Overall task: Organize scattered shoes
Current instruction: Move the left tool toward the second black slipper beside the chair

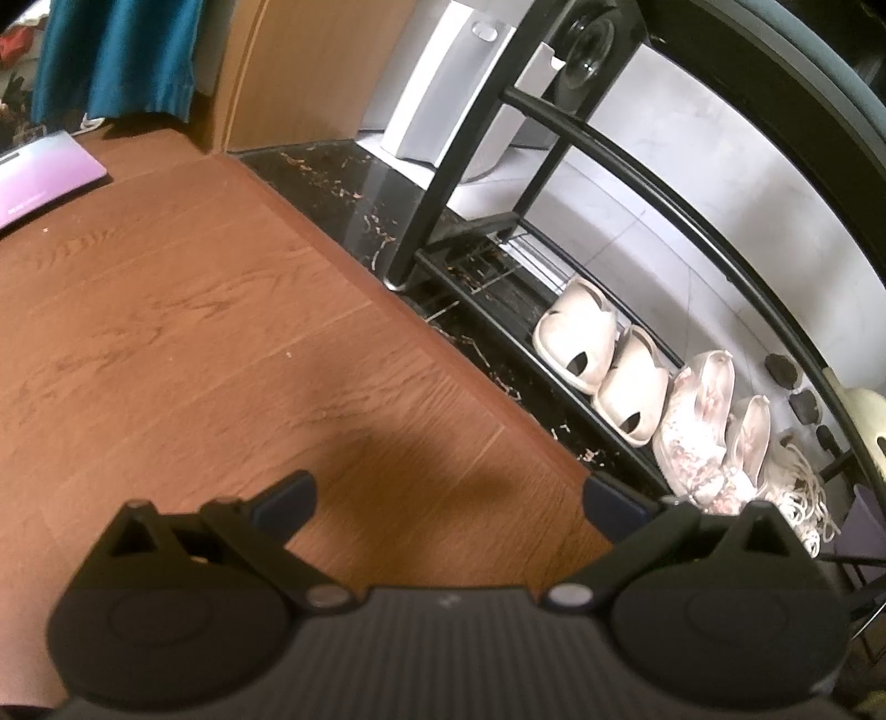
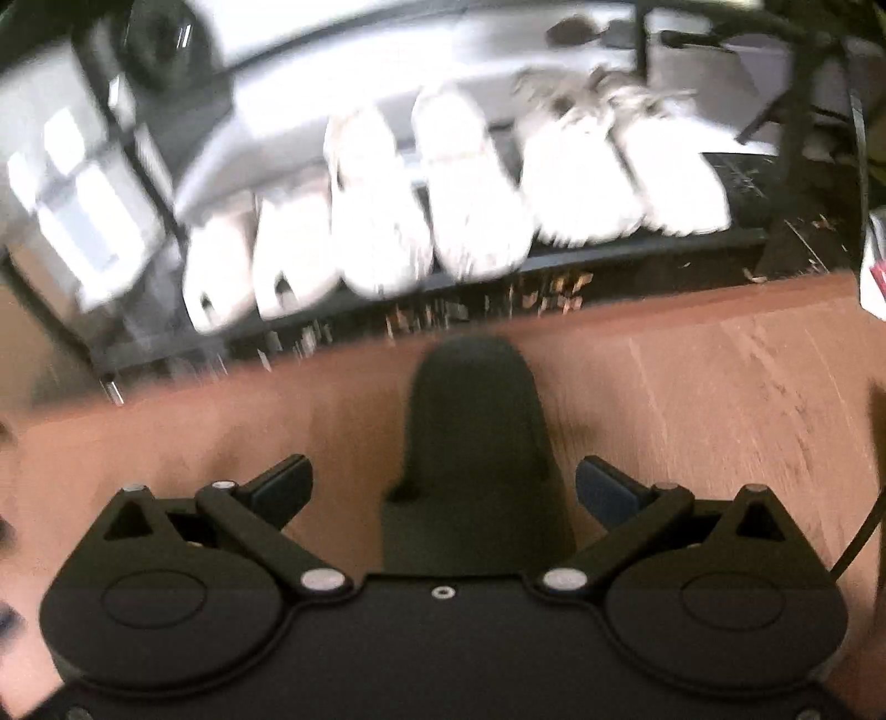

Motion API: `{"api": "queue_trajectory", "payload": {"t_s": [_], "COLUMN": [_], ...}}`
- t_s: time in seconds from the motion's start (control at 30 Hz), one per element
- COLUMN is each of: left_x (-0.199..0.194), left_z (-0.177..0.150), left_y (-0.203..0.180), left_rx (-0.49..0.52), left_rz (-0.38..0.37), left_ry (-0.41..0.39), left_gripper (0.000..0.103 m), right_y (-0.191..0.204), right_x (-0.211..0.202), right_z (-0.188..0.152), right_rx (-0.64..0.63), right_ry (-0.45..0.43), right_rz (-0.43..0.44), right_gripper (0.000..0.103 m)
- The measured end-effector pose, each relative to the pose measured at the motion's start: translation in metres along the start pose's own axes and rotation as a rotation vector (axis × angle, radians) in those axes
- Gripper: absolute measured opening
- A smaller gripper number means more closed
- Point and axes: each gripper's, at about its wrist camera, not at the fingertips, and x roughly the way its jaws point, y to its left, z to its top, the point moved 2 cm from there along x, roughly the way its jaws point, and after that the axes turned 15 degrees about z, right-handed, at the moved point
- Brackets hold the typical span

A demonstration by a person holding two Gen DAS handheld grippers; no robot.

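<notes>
Left wrist view: my left tongs are spread wide, nothing between the fingers, hanging over the reddish-brown wood-plank floor. To the right a black metal tube shoe rack stands on a black speckled stone strip. On its bottom shelf, side by side: a pair of cream rubber clog slippers, then a pair of pale pink floral flat shoes, then white laced shoes partly cut off behind my right finger. A teal curtain hangs top left, with a purple flat box lying on the floor below it.

Right wrist view: heavy motion blur. My right tongs are also spread apart, empty. A dark rounded shoe-like object sits on the floor between and just ahead of the fingers, not touched; too blurred to say what kind. Beyond it the rack's bottom shelf carries six pale shoes in a row, toes toward me: clogs at left, a white pair in the middle, white sneakers at right.
</notes>
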Motion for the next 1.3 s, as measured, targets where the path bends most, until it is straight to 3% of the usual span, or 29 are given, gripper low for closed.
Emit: {"api": "queue_trajectory", "payload": {"t_s": [0.1, 0.17, 0.43, 0.53, 0.7, 0.83, 1.07, 1.23, 1.3], "left_x": [-0.001, -0.003, -0.007, -0.007, -0.010, -0.020, -0.029, -0.032, -0.035], "left_z": [0.000, 0.000, -0.001, -0.001, -0.001, -0.002, 0.001, -0.002, -0.012], "left_y": [0.000, 0.000, -0.003, -0.005, -0.010, -0.013, -0.016, -0.030, -0.048], "left_rx": [-0.002, -0.001, 0.022, 0.032, 0.060, 0.075, 0.093, -0.025, -0.011], "left_rz": [0.002, 0.003, 0.027, 0.042, 0.040, 0.021, -0.033, 0.021, 0.016], "left_ry": [-0.002, -0.002, -0.027, -0.034, -0.042, -0.051, -0.053, -0.023, -0.018], "left_gripper": [0.102, 0.102, 0.102, 0.102, 0.102, 0.102, 0.102, 0.102, 0.102], "right_y": [-0.019, -0.030, -0.059, -0.051, -0.010, 0.017, 0.069, 0.074, 0.063], "right_x": [-0.032, -0.044, -0.059, -0.058, -0.080, -0.103, -0.188, -0.257, -0.276], "right_z": [0.004, 0.006, 0.021, 0.021, 0.016, 0.010, 0.015, 0.037, 0.049], "right_rx": [0.148, 0.182, 0.193, 0.109, -0.175, -0.325, -0.520, -0.511, -0.496], "right_ry": [-0.088, -0.134, -0.233, -0.242, -0.317, -0.368, -0.363, -0.286, -0.235], "right_rz": [0.029, 0.016, -0.083, -0.099, -0.125, -0.135, -0.052, 0.015, 0.004], "right_gripper": [0.103, 0.103, 0.103, 0.103, 0.103, 0.103, 0.103, 0.103, 0.103]}}
